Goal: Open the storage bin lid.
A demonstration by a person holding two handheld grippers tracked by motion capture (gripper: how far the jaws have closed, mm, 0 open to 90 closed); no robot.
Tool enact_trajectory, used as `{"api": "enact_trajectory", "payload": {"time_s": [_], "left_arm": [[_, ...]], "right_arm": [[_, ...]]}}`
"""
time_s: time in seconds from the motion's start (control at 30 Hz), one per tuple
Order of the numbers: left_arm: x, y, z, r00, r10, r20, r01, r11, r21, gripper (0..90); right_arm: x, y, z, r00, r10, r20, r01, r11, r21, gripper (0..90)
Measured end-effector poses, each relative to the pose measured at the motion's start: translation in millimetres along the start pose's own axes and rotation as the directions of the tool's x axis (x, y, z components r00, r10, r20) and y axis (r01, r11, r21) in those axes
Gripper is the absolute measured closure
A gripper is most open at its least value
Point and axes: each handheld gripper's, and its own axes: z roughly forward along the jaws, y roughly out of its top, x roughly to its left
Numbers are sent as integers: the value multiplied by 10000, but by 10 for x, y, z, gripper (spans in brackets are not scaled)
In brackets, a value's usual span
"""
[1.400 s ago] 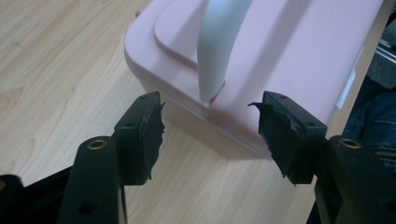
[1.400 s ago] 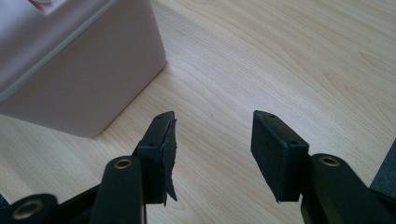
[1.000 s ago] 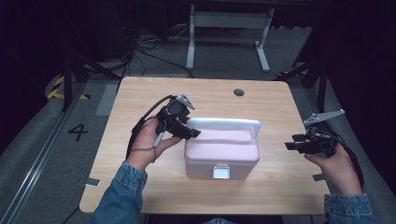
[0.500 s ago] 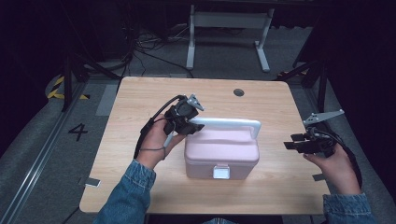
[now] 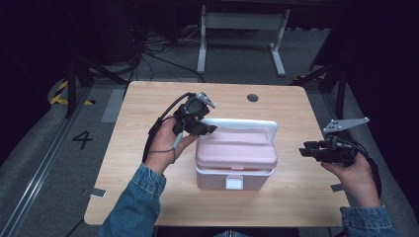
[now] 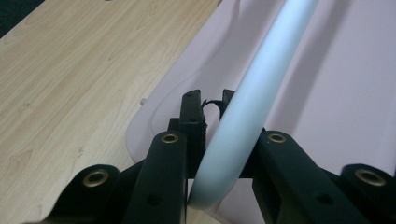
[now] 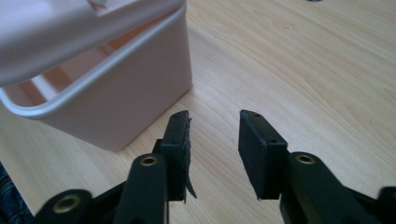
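Note:
A pink box with a white handle stands in the middle of the wooden table. My left gripper is shut on the handle's left end. In the left gripper view the white bar is pinched between my jaws, above the pink lid. In the right gripper view the lid stands lifted off the box body, leaving a gap. My right gripper hovers open to the right of the box. Its jaws have just been closing, with nothing between them.
The box has a white latch on its front side. A round hole is in the table's far edge. A white frame stand and cables lie on the floor beyond the table.
My left gripper has shifted slightly right onto the handle's left end and closed on it. The right hand has kept its place.

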Motion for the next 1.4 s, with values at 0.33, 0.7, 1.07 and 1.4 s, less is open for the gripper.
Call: {"api": "enact_trajectory", "payload": {"time_s": [0.33, 0.7, 1.07, 1.4], "left_arm": [[202, 140, -25, 9950, -904, 422, 905, 9959, -4, 789], [353, 212, -28, 9893, -1416, 344, 1419, 9899, -49, 786], [310, 187, -35, 9913, -1276, 329, 1280, 9917, -84, 773], [234, 128, -189, 9905, -1297, 453, 1329, 9882, -766, 541]], "right_arm": [[190, 64, -117, 9939, -709, -846, 619, 9926, -1046, 872], [516, 197, 99, 9651, -1850, -1851, 1615, 9776, -1351, 900], [656, 247, 268, 9491, -2335, -2115, 1775, 9510, -2533, 900], [656, 279, 328, 9468, -2330, -2218, 1750, 9516, -2526, 900]]}}
